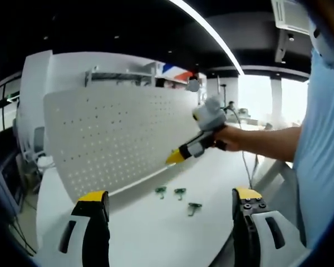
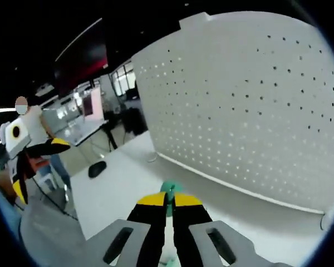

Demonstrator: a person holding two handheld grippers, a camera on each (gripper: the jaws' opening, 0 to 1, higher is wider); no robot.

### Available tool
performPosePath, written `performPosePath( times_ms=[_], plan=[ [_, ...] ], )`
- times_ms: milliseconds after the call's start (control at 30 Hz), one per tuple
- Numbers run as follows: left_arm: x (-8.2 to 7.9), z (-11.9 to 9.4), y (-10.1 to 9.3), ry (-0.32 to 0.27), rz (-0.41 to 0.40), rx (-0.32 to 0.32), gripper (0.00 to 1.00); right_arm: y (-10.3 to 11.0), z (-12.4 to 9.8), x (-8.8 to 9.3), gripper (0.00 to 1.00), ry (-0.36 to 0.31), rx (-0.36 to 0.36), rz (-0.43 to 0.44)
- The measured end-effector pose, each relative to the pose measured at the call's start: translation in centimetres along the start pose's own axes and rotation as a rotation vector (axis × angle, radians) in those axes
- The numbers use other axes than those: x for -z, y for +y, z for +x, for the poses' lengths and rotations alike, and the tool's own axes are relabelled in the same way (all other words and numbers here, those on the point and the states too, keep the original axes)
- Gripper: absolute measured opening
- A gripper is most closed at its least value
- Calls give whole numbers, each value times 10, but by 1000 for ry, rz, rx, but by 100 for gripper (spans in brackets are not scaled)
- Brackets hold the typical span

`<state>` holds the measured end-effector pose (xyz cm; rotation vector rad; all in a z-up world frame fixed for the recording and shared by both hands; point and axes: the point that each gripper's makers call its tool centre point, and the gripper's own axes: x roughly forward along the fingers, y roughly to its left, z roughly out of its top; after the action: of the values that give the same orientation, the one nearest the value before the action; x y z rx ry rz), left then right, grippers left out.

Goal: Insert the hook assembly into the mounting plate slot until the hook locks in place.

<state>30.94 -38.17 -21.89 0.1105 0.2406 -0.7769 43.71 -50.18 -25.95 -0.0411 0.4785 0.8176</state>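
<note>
Right gripper pinches a green hook near the white pegboard; left gripper hangs back, spread and empty.

In the right gripper view, the green hook [image 2: 170, 189] peeks out at 12 o'clock of the yellow tips of the right gripper [image 2: 168, 201], whose jaws press together on it, above the white table [image 2: 122, 183] in front of the perforated mounting plate [image 2: 250, 105]. The left gripper view adds what that close view hides: three more green hooks [image 1: 179, 193] lie on the table at 6 o'clock of the plate's lower edge, and a person's hand [image 1: 229, 138] holds the right gripper just before the plate. The left gripper [image 1: 170, 203] has its jaws wide apart, holding nothing. At 9 o'clock in the right gripper view, the left gripper appears, with a dark mouse-like object [image 2: 97, 168] on the table.
</note>
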Motion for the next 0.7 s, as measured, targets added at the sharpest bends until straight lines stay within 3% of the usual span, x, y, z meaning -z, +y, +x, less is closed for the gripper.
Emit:
performPosePath(
  times_ms=[300,700],
  plan=[
    [-8,0,2,-13,18,-3,93,-4,-30,-23,1,-100,53,-32],
    [-18,6,8,-36,27,-6,93,-22,-59,-40,1,-195,151,-73]
  ],
)
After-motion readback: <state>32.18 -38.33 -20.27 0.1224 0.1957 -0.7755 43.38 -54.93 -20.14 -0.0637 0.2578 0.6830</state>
